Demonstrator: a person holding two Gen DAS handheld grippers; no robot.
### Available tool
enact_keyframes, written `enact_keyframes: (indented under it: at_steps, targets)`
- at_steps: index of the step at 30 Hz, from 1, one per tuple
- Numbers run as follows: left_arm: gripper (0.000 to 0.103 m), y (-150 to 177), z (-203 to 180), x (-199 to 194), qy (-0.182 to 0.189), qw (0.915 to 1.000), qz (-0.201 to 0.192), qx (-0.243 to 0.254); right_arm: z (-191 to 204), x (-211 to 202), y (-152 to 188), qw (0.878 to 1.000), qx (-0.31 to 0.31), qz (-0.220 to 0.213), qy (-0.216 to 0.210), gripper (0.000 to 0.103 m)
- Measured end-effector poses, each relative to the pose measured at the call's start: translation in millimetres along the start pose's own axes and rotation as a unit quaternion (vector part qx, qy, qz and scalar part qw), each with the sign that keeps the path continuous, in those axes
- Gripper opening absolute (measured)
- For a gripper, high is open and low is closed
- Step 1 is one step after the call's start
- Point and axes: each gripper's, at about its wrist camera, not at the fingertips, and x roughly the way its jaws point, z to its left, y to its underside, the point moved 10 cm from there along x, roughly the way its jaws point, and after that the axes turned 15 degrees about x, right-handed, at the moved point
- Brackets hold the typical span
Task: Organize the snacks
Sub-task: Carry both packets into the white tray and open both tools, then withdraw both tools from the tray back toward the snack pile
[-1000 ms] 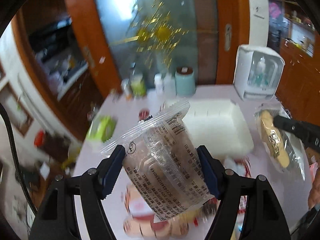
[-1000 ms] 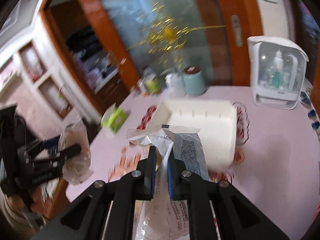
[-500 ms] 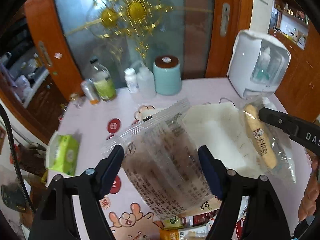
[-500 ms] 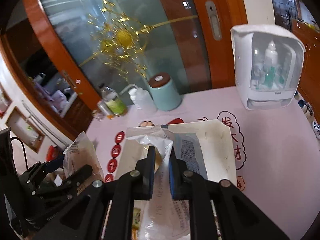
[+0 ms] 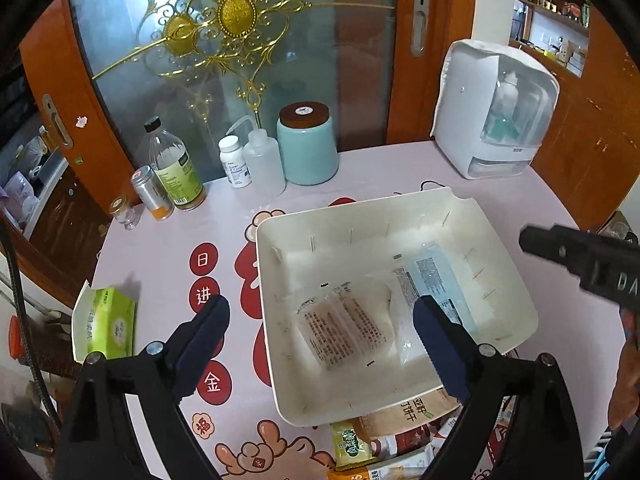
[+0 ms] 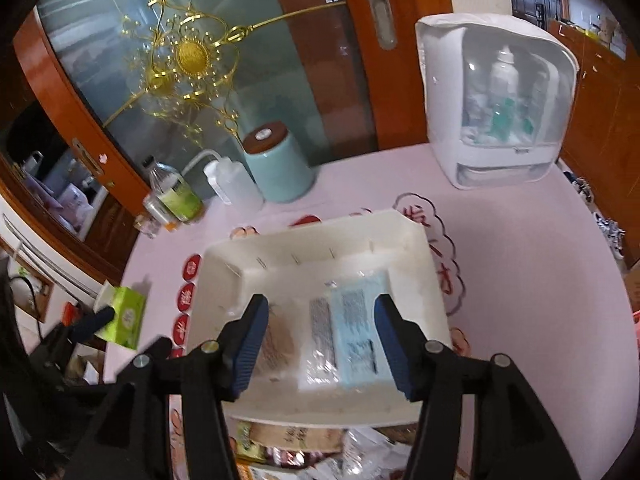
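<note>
Left gripper (image 5: 322, 338): fingers spread wide, nothing between them; it hangs above the near-left part of the bin.
Right gripper (image 6: 320, 336): jaws parted, holding nothing, poised over the bin's near half; its black body also shows at the right edge of the left wrist view.
White plastic bin (image 5: 508, 280): sits on the pink tablecloth (image 5: 160, 248), open side up, thin slots along its inner walls.
Clear snack packet (image 5: 344, 330): lies flat on the bin floor, left of centre, printed text facing up; brownish contents show through.
Blue-and-white snack packet (image 5: 438, 280): lies flat in the bin just to the right of the clear one, their edges touching or overlapping.
Loose snack packs (image 5: 400, 428): a heap on the table against the bin's near wall, partly hidden by the gripper fingers.
Green tissue pack (image 5: 106, 322): on the table's left edge, well apart from the bin.
Teal canister (image 5: 306, 144): brown lid, standing at the table's far side beside a translucent squeeze bottle (image 5: 264, 162) and a white pill bottle (image 5: 234, 162).
White countertop cabinet (image 5: 496, 110): far right corner, bottles visible behind its clear door.
</note>
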Motion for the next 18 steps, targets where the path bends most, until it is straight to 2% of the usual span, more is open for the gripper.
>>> enact_keyframes:
  at_steps: [4, 10, 14, 18]
  targets:
    - [0.093, 2.6, -4.3, -16.4, 0.003, 0.9999, -0.012, 0.001, -4.6, -13.5, 13.5, 1.0, -0.015, 0.002, 0.008, 0.056]
    - [0.093, 7.8, -18.2, -54.7, 0.0, 0.9994, -0.035, 0.01, -3.6, -51.7, 29.2, 0.998, -0.05, -0.031, 0.018, 0.056]
    - [0.092, 17.3, -33.0, -76.8, 0.007, 0.9992, -0.034, 0.017, 1.4, -74.7, 38.6, 0.998, -0.057, -0.036, -0.002, 0.056]
    - [0.092, 34.0, -47.3, -98.1, 0.018, 0.999, -0.041, 0.001, -1.9, -101.2, 48.7, 0.996, -0.056, -0.058, -0.026, 0.056]
